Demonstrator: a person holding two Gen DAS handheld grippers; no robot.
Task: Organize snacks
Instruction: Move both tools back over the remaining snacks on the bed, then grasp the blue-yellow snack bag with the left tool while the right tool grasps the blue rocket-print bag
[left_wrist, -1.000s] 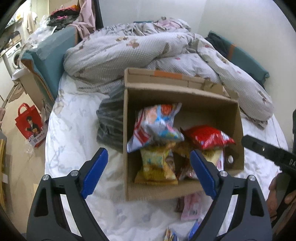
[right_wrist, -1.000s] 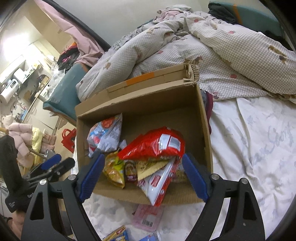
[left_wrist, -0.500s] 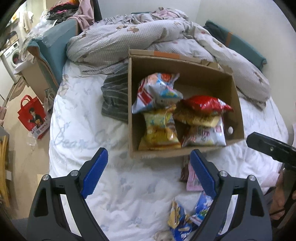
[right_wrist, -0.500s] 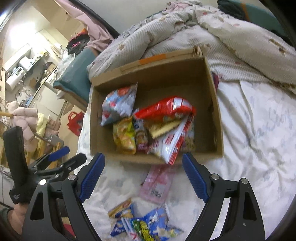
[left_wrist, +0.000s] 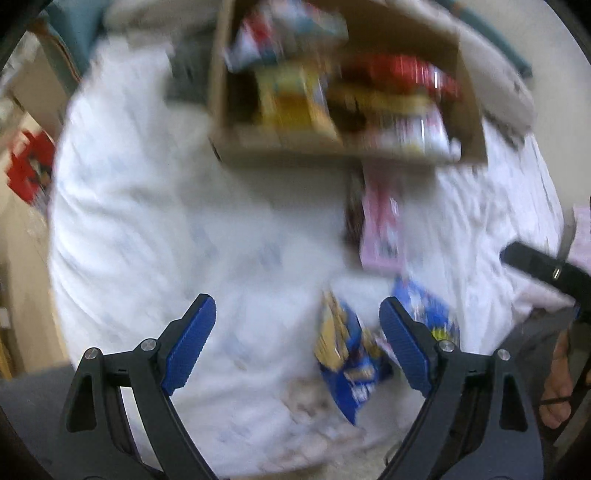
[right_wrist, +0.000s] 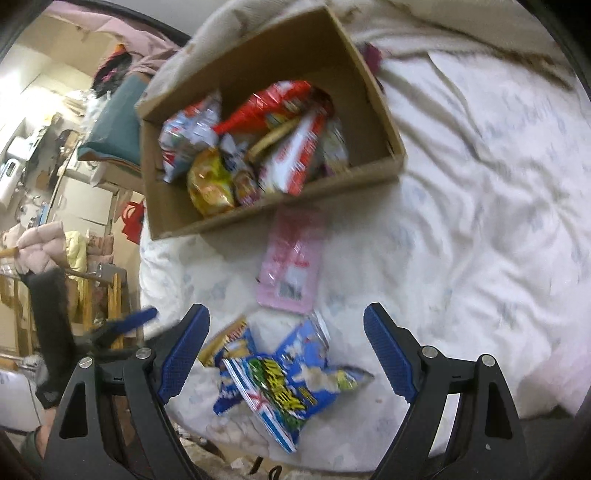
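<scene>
A cardboard box (right_wrist: 373, 110) (left_wrist: 221, 92) sits on the white bed, holding several snack bags: red, yellow and blue-white ones. In front of it lies a pink flat packet (right_wrist: 291, 258) (left_wrist: 380, 232). Nearer the bed's edge lie blue snack bags (right_wrist: 284, 376) (left_wrist: 347, 354). My right gripper (right_wrist: 286, 325) is open, hovering above the blue bags with nothing between its pads. My left gripper (left_wrist: 297, 312) is open over bare sheet, its right finger beside the blue bags. The left view is blurred. The left gripper's blue tip (right_wrist: 136, 319) shows at the right view's left side.
A rumpled quilt (right_wrist: 461, 22) lies behind the box. White sheet (right_wrist: 498, 221) spreads to the right of the snacks. A teal cushion (right_wrist: 118, 122) and room clutter are off the bed's left side. A red bag (left_wrist: 29, 170) sits on the floor. A hand (left_wrist: 557, 384) holds the other gripper.
Both grippers tilted downward and pulled back from the box toward the bed's near edge. The box slid up in both views and the blue bags and pink packet came into view. Jaws stayed open.
</scene>
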